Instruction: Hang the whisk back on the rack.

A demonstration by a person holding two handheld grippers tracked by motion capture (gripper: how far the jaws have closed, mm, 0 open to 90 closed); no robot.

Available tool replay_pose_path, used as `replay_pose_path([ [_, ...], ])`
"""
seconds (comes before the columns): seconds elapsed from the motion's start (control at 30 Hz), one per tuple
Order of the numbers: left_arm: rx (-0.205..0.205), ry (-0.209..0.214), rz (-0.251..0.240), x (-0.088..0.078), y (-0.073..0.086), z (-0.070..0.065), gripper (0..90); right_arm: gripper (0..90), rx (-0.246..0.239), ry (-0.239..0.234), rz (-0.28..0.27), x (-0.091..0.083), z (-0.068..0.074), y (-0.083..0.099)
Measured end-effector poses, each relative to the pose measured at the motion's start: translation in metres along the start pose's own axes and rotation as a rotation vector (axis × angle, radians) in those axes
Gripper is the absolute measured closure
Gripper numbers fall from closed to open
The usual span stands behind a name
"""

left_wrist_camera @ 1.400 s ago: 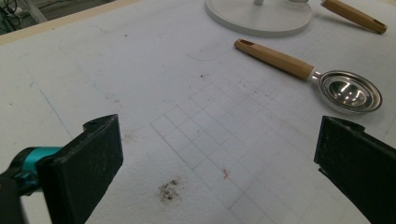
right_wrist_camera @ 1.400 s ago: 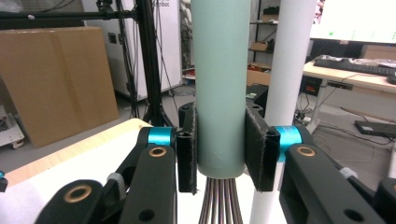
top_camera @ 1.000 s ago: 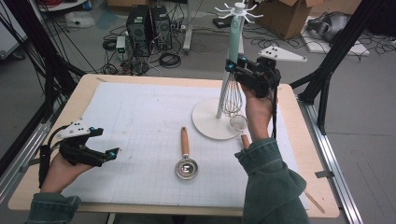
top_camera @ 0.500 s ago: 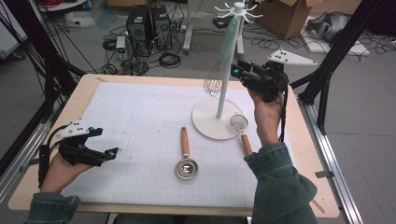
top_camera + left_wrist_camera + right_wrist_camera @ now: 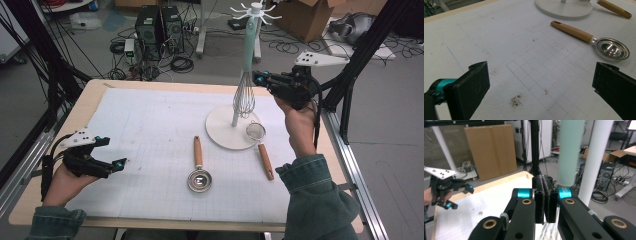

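Observation:
A metal whisk hangs wires-down in front of the stand's pole, above the round white base. My right gripper is shut on the whisk's top end. In the right gripper view the jaws are pressed together, and the whisk's wires show below them. The mint pole stands close behind. My left gripper rests open on the white mat at the front left, its jaws wide apart with nothing between them.
A wood-handled metal scoop lies mid-mat, also in the left gripper view. A small wood-handled strainer lies against the stand's base. The stand has white hooks on top. The left gripper shows far off.
The whisk swung out to the left of the pole, tilted, then came back and now hangs straight down in front of it. The left gripper has not moved.

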State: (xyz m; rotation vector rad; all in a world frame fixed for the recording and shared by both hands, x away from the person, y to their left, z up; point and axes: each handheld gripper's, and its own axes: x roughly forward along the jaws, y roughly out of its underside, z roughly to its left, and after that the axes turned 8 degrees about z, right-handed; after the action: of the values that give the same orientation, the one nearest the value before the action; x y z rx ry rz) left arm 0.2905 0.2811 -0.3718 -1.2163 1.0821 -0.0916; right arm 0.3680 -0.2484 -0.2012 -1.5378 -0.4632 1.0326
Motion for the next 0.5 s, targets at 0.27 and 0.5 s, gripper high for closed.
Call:
replay_pose_path([
  [0.27, 0.002, 0.000, -0.002, 0.000, -0.001, 0.000, 1.7, 89.4, -0.030, -0.030, 0.024, -0.015, -0.002, -0.027],
  [0.5, 0.001, -0.002, -0.004, -0.001, -0.001, 0.000, 1.7, 89.4, -0.024, -0.044, 0.020, -0.027, -0.014, -0.048],
])
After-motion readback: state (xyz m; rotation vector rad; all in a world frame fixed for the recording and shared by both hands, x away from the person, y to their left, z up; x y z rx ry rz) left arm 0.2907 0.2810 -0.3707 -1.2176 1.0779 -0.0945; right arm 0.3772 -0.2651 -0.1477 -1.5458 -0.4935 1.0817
